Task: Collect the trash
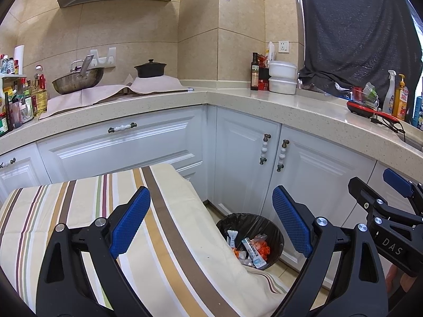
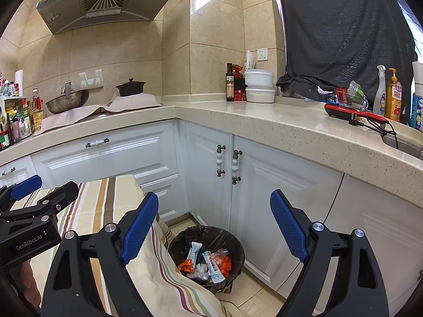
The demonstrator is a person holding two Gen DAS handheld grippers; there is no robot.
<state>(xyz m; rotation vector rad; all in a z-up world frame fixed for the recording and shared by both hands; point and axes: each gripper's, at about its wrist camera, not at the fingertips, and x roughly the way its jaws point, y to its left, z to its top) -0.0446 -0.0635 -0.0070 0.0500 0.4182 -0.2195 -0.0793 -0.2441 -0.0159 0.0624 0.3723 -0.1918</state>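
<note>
Bin (image 2: 206, 256), round, lined with a black bag, standing on the tiled floor in the corner of white cabinets (image 2: 264, 198); seen below and just ahead of the right gripper (image 2: 214, 227), between its two blue pads. Contents: two white-and-blue stick packets (image 2: 214, 266), orange wrappers (image 2: 224, 262), clear crumpled plastic.

Right gripper: jaws wide apart, nothing between the pads, held above the bin without touching it.

Left gripper (image 1: 211, 222): jaws likewise wide apart and empty. Its left pad (image 1: 130, 224) hangs over the striped cloth (image 1: 87, 211); its right pad sits above and to the right of the bin (image 1: 251, 240), which shows in this view partly covered by the cloth's edge.

Striped cloth: cream with brown, tan, green and maroon bands, draped over a raised surface under the left gripper, its hanging corner touching the bin's near rim.

Each gripper appears at the edge of the other's view, side by side, apart.

Countertop (image 2: 264, 121), speckled beige, beyond and above both grippers. On it, far left: steel wok (image 2: 67, 101), dark lidded pot (image 2: 130, 87) on a pale cloth. Ahead: dark bottle (image 2: 230, 83), two stacked white tubs (image 2: 259, 85). Far right: red flat device with cord (image 2: 351, 113), spray bottle, orange pump bottle (image 2: 394, 97). Dark fabric (image 2: 343, 39) hangs above the right end.
</note>
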